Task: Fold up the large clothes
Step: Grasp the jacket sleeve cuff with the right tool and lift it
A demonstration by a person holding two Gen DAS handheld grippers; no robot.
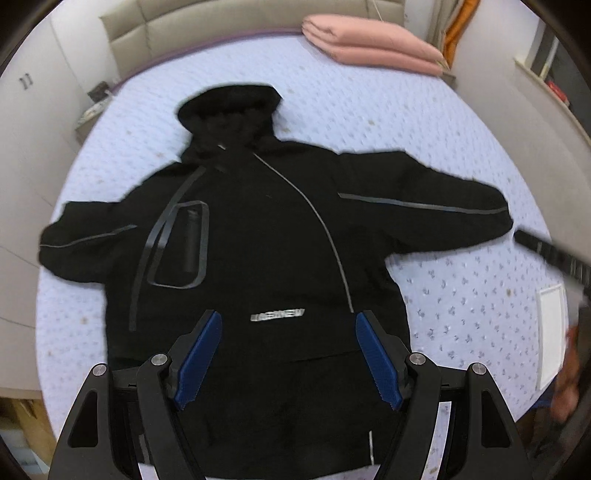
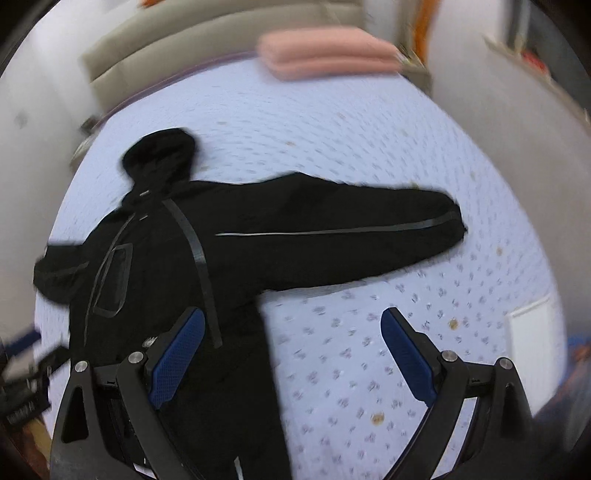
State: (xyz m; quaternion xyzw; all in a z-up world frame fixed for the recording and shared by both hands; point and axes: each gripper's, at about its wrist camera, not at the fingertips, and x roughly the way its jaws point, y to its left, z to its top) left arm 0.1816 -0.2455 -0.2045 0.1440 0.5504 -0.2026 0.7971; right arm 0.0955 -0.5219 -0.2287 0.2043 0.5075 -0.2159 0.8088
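A black hooded jacket (image 1: 258,240) with grey reflective stripes lies spread flat, front up, on a bed with a pale lilac patterned cover (image 1: 369,122), both sleeves stretched out sideways. My left gripper (image 1: 288,317) is open and empty, hovering above the jacket's lower front. My right gripper (image 2: 291,314) is open and empty above the bed, beside the jacket's right edge (image 2: 236,295) and below its right sleeve (image 2: 351,232). The right gripper's dark body shows blurred at the right edge of the left wrist view (image 1: 554,254).
A folded pink blanket (image 1: 369,44) lies at the head of the bed by a beige headboard (image 1: 221,26). White wardrobe doors (image 1: 33,122) stand at the left. A white panel (image 1: 552,332) is at the right of the bed.
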